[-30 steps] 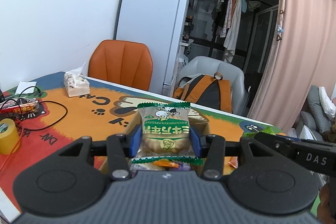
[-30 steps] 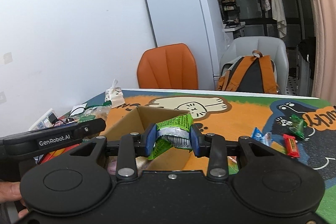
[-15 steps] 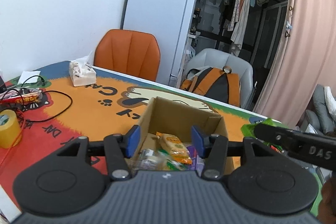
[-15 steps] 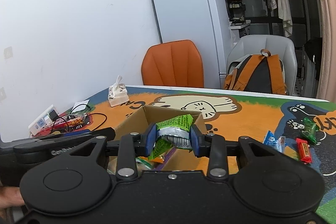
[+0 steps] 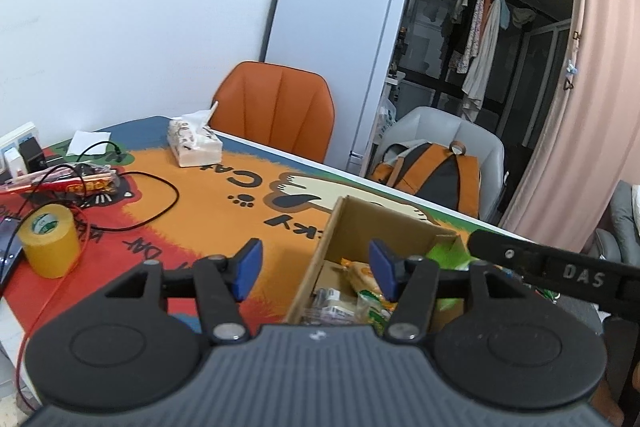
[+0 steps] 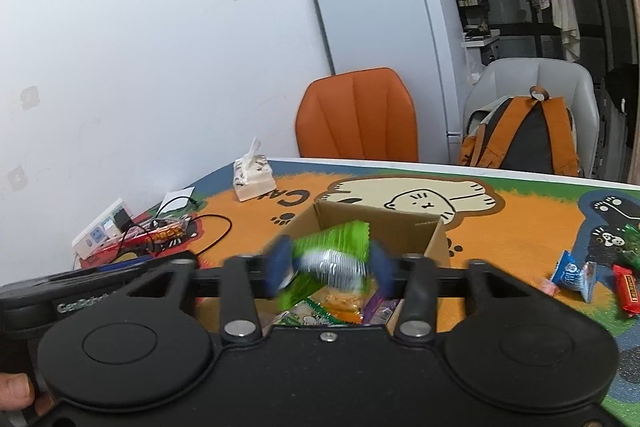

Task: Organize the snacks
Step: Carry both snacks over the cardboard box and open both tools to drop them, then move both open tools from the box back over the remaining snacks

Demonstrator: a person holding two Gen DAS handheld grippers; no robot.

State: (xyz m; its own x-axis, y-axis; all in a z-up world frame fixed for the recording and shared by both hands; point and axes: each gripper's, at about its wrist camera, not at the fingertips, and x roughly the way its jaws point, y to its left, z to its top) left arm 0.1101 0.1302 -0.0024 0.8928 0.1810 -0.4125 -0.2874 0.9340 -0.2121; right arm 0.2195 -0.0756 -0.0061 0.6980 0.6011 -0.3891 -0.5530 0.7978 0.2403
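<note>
An open cardboard box (image 6: 380,217) stands on the cat-print table mat with several snack packets (image 6: 344,303) inside. My right gripper (image 6: 330,265) hovers over the box, its jaws opening. A crumpled green packet (image 6: 332,255) sits blurred and loose between the pads. My left gripper (image 5: 315,269) hangs over the box's left wall (image 5: 310,279), jaws opening, with nothing held. The box's snack packets (image 5: 352,301) show past its right finger. The right gripper's black body (image 5: 560,267) and the green packet (image 5: 448,253) appear at the right of the left wrist view.
Loose snacks lie right of the box: blue packets (image 6: 570,271), a red bar (image 6: 626,289), a green sweet (image 6: 630,241). On the left stand a yellow tape roll (image 5: 50,245), a black cable (image 5: 160,183), a tissue pack (image 5: 194,145) and a power strip (image 6: 100,235). An orange chair (image 5: 276,115) and a backpack (image 5: 436,175) sit behind.
The left gripper let go of its cookie packet, which dropped into the box, then widened and shifted left. The right jaws, shut on the green packet before, have spread apart.
</note>
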